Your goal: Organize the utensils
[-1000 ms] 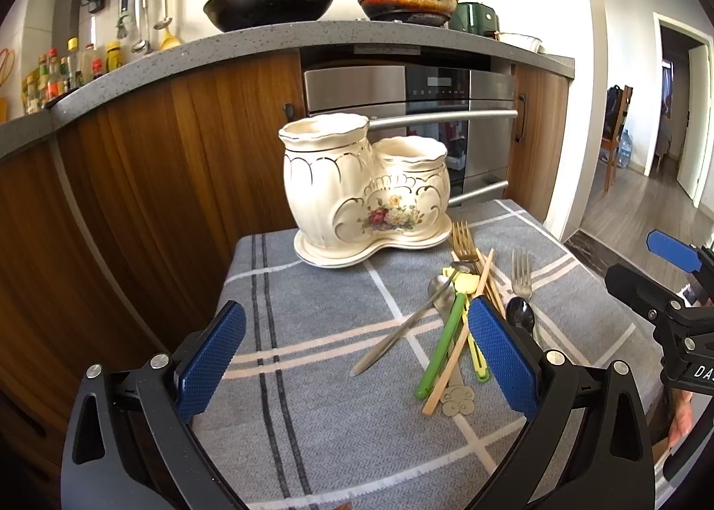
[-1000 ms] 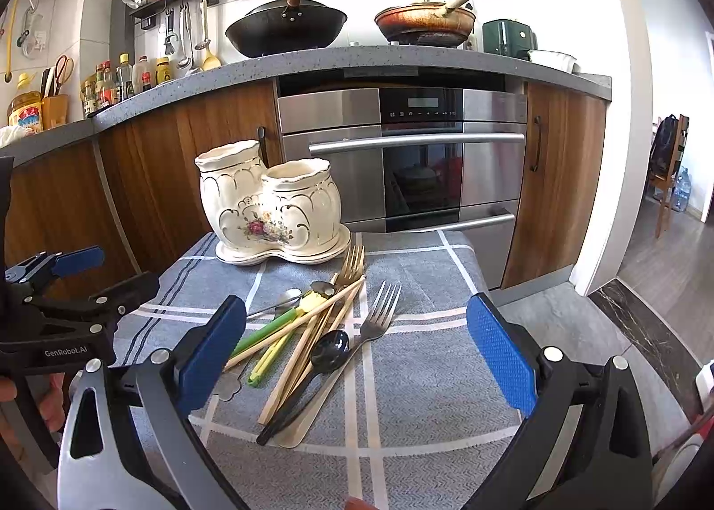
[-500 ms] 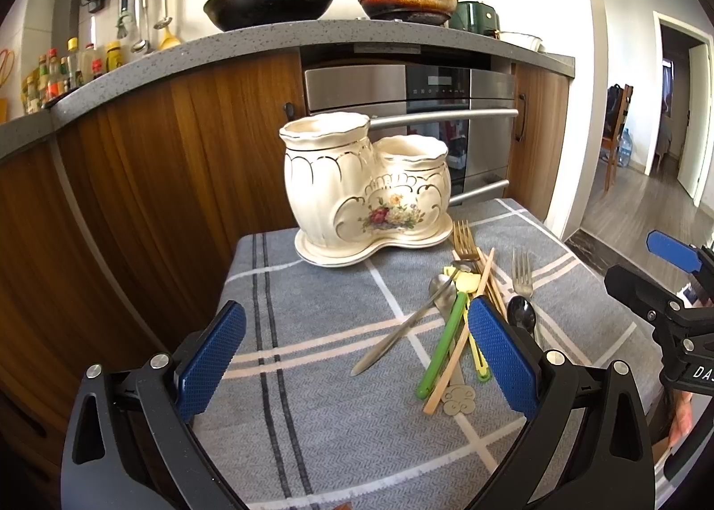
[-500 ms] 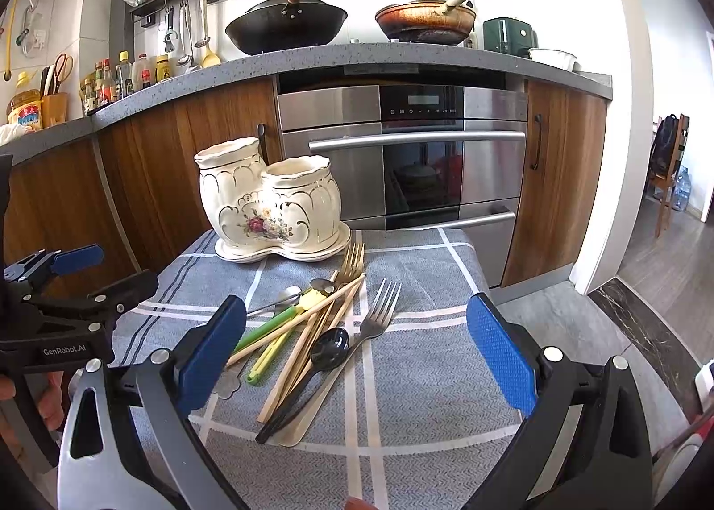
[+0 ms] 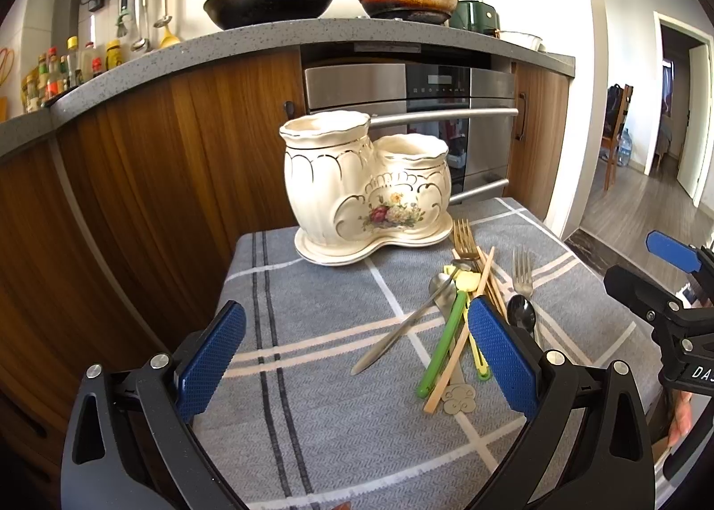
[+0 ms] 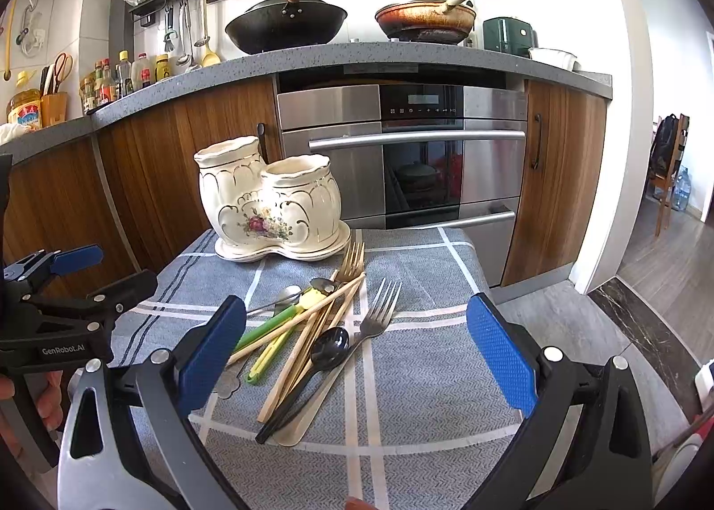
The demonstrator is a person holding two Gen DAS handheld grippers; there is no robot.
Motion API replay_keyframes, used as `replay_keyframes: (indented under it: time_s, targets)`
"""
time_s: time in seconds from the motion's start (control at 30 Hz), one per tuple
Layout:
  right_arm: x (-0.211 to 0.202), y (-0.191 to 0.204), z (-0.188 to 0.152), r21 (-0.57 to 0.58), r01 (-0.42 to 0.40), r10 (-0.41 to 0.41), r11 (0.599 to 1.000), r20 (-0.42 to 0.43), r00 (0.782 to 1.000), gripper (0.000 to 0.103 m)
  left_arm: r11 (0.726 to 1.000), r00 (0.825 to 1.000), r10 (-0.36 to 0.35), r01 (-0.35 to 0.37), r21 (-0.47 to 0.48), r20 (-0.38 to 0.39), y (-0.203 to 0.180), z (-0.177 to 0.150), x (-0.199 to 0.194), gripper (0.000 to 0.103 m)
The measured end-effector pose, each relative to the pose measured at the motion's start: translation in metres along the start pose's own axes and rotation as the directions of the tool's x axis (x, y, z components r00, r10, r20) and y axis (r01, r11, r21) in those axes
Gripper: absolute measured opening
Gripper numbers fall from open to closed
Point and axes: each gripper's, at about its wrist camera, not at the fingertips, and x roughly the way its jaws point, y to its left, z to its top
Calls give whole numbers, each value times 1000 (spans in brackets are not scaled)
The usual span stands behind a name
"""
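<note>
unchanged since earlier frame: left gripper (image 5: 357,358) and right gripper (image 6: 357,358) released, hovering over utensil pile (image 6: 312,331) beside ceramic holder (image 6: 267,206).

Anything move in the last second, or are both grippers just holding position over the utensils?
Nothing visibly changed. The left gripper and right gripper both stay open and empty above the checked cloth. The utensil pile lies untouched in front of the ceramic holder.
</note>
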Motion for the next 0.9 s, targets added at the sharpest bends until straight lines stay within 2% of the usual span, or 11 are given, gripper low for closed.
replay_keyframes:
  time_s: [0.9]
  targets:
    - [1, 1, -1, -3, 4, -4, 1000, -6, 1000, 97, 1000, 1000, -6, 6, 5, -12, 0, -2, 2, 99]
